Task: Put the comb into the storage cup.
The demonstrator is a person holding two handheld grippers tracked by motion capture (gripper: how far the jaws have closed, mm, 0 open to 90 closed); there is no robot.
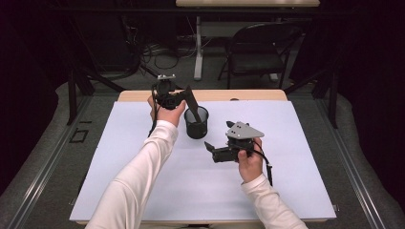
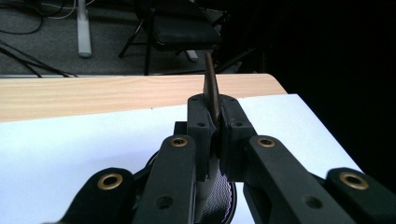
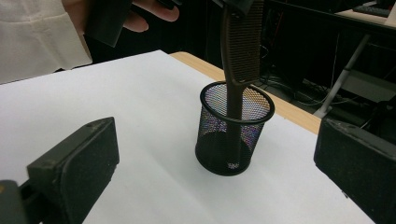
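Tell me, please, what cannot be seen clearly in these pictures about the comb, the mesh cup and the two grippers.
- Comb: in the right gripper view its top is cut off by the upper edge; whether its handle touches the cup's bottom is unclear through the mesh.
- Mesh cup: in the left gripper view the left gripper hides most of it.
- Right gripper: in the high view its jaws are too small to judge.

Premises: a lab or recording studio. Evidence: dark curtained surround, light wooden table (image 1: 143,95) under white sheet (image 1: 200,176), black folding chair (image 1: 258,47) at 12 o'clock, loose cables (image 1: 157,55) on grey carpet (image 1: 47,157).
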